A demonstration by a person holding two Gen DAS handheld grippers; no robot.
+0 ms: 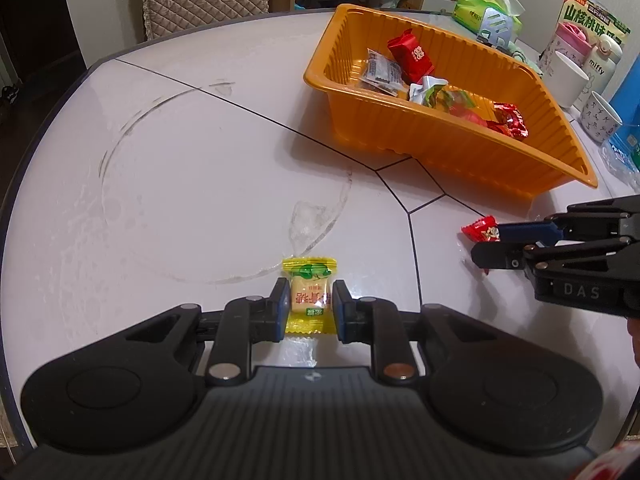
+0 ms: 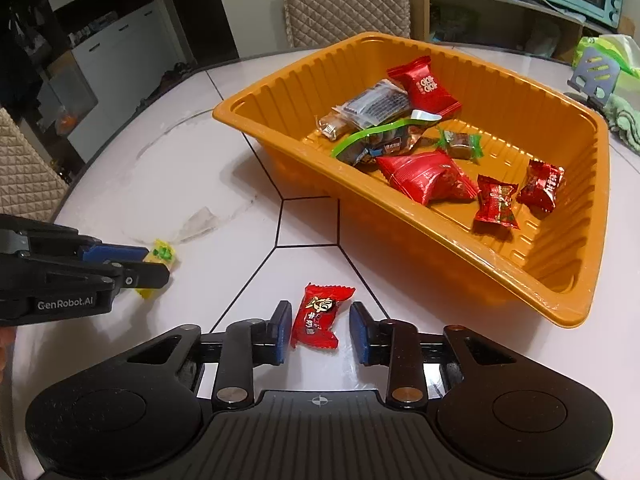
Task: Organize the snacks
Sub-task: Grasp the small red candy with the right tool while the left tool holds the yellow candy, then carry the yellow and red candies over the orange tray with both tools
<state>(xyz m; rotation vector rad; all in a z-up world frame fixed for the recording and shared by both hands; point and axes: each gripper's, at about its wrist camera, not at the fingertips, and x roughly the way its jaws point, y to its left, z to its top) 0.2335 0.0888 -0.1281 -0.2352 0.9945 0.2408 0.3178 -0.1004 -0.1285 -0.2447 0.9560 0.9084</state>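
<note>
A yellow wrapped candy (image 1: 309, 296) lies on the white table (image 1: 180, 184) between the jaws of my left gripper (image 1: 310, 298), whose pads sit against its sides. It also shows in the right wrist view (image 2: 162, 254). A red wrapped candy (image 2: 318, 316) lies on the table between the pads of my right gripper (image 2: 320, 320), which is open with gaps on both sides. The red candy also shows in the left wrist view (image 1: 482, 230). An orange plastic tray (image 2: 460, 240) behind holds several wrapped snacks, mostly red ones.
Beyond the tray stand a tissue pack (image 1: 486, 14), a snack box (image 1: 592, 16), a white bottle (image 1: 602, 62) and cups (image 1: 600, 118). A blue box (image 1: 630, 96) is at the far right. The table's curved edge (image 1: 48, 128) runs on the left. A quilted chair back (image 2: 344, 0) stands behind.
</note>
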